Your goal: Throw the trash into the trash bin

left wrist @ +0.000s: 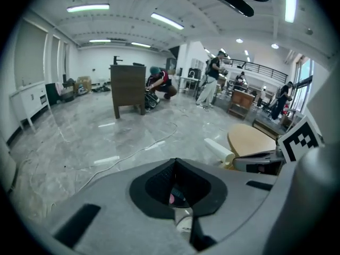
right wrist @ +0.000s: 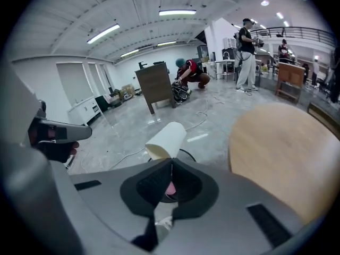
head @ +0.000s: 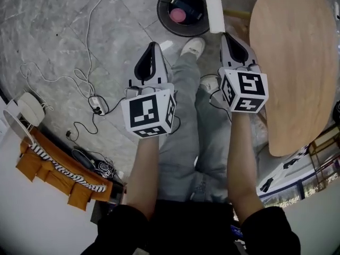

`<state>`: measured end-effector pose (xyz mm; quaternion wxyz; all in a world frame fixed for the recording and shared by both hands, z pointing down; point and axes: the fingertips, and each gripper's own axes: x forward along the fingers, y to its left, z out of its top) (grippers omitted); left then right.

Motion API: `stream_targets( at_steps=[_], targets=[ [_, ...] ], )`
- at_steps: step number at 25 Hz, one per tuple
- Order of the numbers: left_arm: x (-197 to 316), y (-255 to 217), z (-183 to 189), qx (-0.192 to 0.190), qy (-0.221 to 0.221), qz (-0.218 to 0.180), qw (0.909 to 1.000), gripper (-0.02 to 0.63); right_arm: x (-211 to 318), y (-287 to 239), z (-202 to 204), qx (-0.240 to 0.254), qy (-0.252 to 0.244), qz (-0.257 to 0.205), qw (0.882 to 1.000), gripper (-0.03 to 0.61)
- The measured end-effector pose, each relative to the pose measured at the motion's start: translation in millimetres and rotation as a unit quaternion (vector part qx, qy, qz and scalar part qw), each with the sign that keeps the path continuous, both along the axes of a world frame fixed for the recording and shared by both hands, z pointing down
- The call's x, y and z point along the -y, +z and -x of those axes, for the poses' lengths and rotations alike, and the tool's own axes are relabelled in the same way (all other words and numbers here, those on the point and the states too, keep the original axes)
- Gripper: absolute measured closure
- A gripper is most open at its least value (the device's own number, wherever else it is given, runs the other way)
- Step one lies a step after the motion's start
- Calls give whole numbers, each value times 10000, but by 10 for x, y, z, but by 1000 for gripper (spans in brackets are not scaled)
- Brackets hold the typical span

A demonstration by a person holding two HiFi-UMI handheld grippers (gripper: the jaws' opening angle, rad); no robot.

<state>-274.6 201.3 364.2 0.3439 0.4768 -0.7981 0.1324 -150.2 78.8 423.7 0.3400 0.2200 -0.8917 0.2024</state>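
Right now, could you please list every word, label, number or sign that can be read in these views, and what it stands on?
No text reads clearly.
Orange fabric organiser: black-and-white lettered band, upside down and too distorted to read.
Left gripper and right gripper: cubes carry square black-and-white markers only, no words.
White paper cup in the right gripper: no print visible.
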Motion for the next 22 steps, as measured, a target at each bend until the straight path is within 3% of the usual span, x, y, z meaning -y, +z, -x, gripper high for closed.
stream_targets(
  at_steps=[6,12,18,22],
  targets=[
    [-54,137,275,-48,-316,119,9994,612,14,335,307,-290,-223,205,9991,565],
    [214,111,248,-125,-79,79,9999,612,94,234,269,-36,46,401,9992,566],
    [787,-314,5,-59,670,-240,9974,612,342,-356,-102,492,799,346,9950,568],
    [1301,-905,-445,452,1650,-501,9840,612,553,-945,-531,880,1414,169,9859,568]
  ],
)
